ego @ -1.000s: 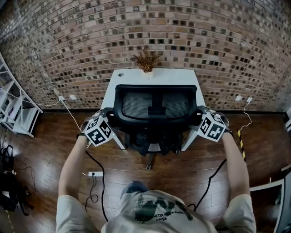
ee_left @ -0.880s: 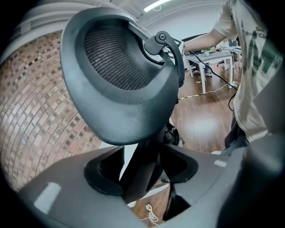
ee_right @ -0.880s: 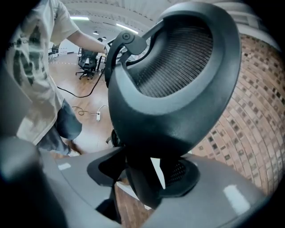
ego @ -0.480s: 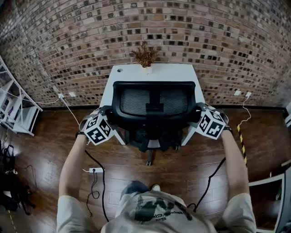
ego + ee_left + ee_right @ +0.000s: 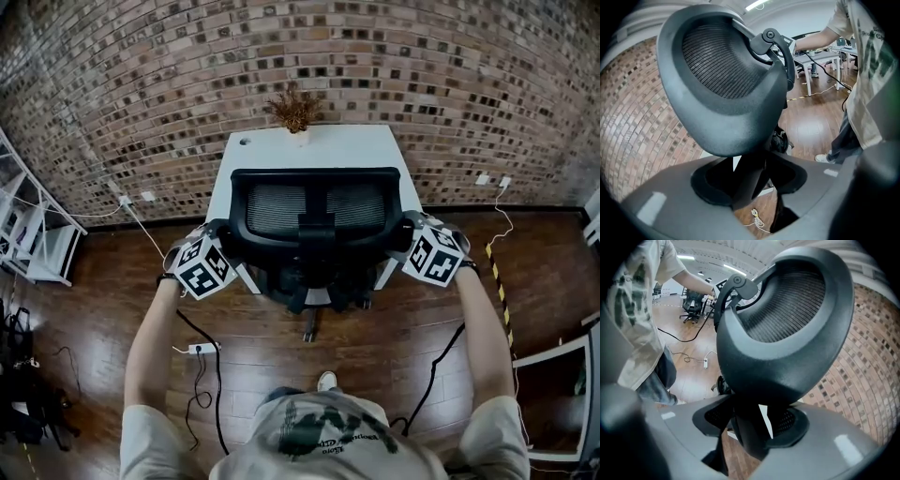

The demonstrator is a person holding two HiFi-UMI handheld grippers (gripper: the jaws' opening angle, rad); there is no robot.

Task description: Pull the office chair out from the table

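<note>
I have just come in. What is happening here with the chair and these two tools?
A person stands behind a black office chair and holds its backrest from both sides with hand-held grippers. The left gripper is clamped on the backrest's left edge. The right gripper has the right edge between its jaws, which are closing on it. The chair stands close against the front of a white table with a dried plant on it, so it is not yet pulled out.
</note>
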